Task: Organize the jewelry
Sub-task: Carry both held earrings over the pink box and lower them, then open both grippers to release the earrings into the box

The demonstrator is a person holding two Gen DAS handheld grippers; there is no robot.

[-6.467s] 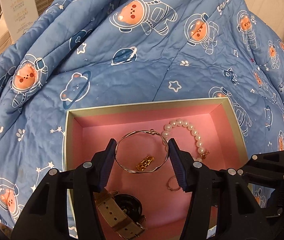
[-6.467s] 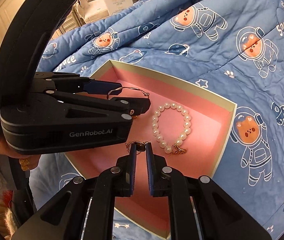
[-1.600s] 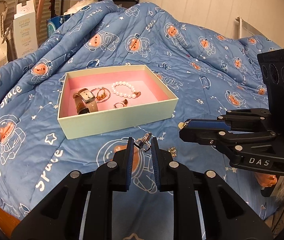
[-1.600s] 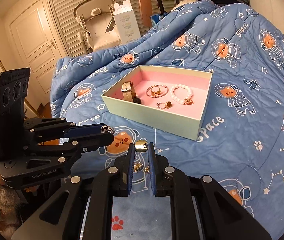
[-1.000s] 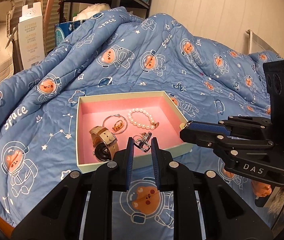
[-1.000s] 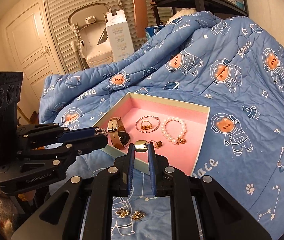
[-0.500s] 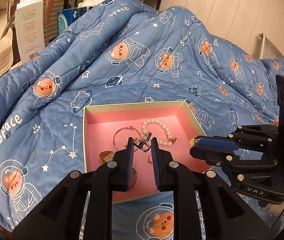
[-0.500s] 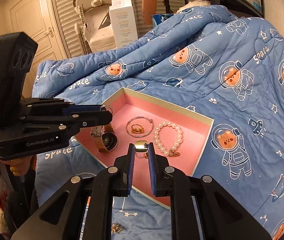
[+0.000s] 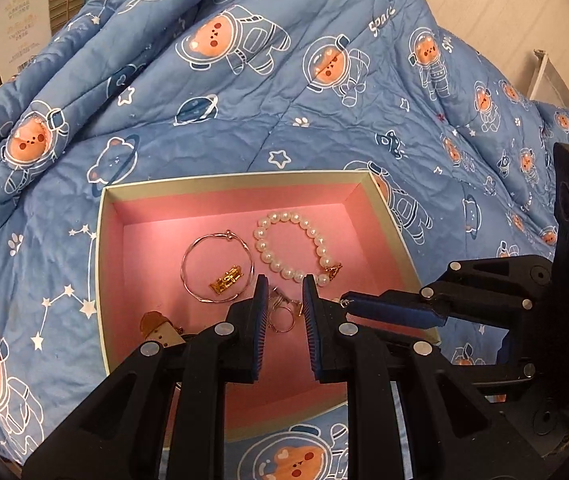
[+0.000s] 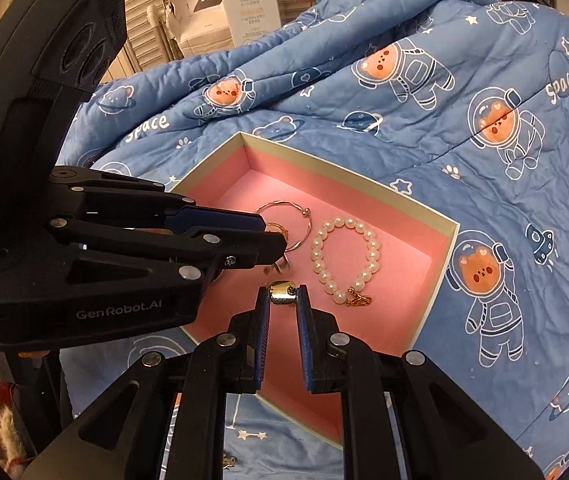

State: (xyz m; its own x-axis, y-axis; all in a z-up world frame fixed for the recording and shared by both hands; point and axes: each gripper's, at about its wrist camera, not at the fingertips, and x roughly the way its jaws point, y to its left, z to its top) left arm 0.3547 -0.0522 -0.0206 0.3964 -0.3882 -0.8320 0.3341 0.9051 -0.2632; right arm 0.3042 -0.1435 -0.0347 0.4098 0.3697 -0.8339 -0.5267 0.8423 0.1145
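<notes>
A pink-lined jewelry box (image 9: 108, 240) (image 10: 440, 264) lies on the blue quilt. Inside are a pearl bracelet (image 9: 284, 248) (image 10: 344, 256), a thin hoop bangle (image 9: 216, 268) (image 10: 284, 208) with a gold charm (image 9: 226, 284), a gold ring (image 9: 282, 322) and a tan watch strap (image 9: 156, 330). My left gripper (image 9: 283, 292) hovers low over the box, its fingers slightly parted, with a small silver clip (image 9: 280, 300) between the tips. My right gripper (image 10: 283, 300) is shut on a small gold ring piece (image 10: 282, 292) above the box's near side.
The quilt (image 9: 284, 100) rises in folds behind the box. A white carton (image 10: 244, 0) and a white chair stand beyond the bed. A small gold item (image 10: 226, 460) lies on the quilt in front of the box.
Both grippers have moved forward and down over the box. The left fingers have parted a little and the silver clip sits lower between them. The right gripper still grips its gold piece.
</notes>
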